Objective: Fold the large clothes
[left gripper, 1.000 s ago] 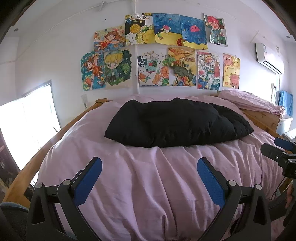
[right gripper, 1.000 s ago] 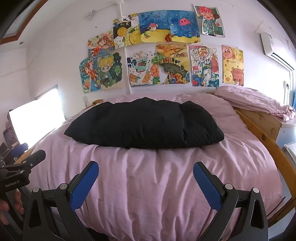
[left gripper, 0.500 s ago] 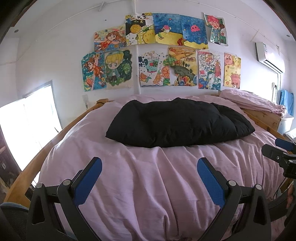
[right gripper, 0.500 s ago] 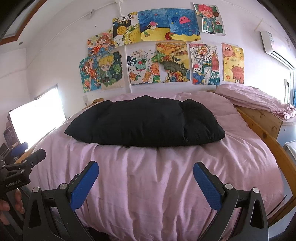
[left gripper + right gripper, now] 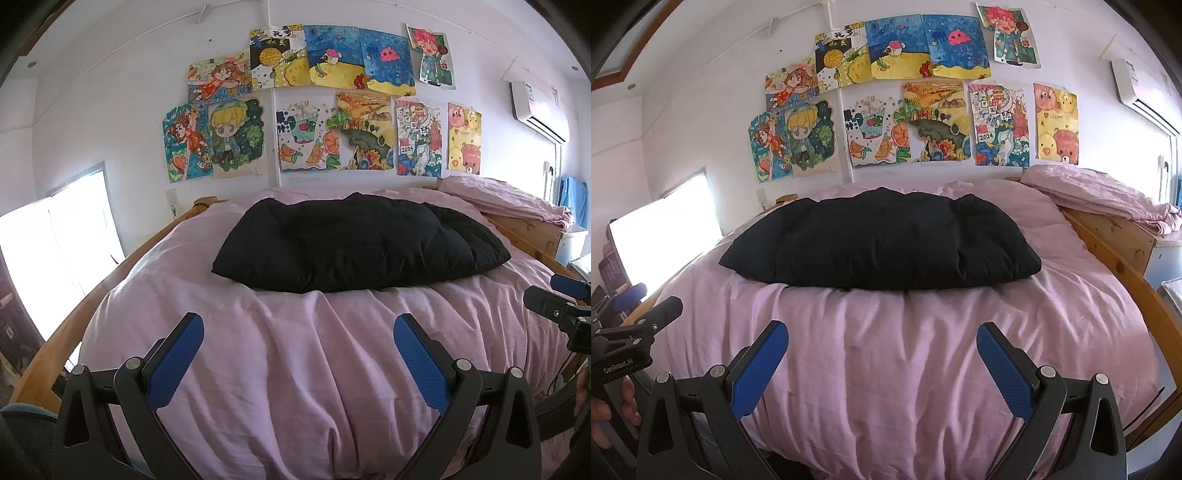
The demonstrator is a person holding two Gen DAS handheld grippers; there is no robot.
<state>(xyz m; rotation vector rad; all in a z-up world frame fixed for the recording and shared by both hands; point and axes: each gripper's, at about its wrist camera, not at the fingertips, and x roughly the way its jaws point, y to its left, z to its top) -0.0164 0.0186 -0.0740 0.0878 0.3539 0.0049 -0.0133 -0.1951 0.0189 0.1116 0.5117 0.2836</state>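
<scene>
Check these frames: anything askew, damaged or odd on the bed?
Nothing damaged or spilled. The black garment lies as a puffy mound on the pink cover, which is creased. A pink bundle is heaped on the wooden headboard. Left gripper and right gripper are open, empty.

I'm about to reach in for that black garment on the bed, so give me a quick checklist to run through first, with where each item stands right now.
1. Left gripper open and empty: ok, jaws spread wide with nothing between them.
2. Right gripper open and empty: ok, same.
3. Black garment free to grab: ok, it lies on the pink duvet with nothing on top of it.
4. Path to the garment clear: ok, only bare duvet lies between both grippers and its near edge.
5. Garment spread flat: not ok, it sits as a puffy bundle.
6. Sleeves and hem located: cannot tell, no edges stand out in the black fabric.
</scene>
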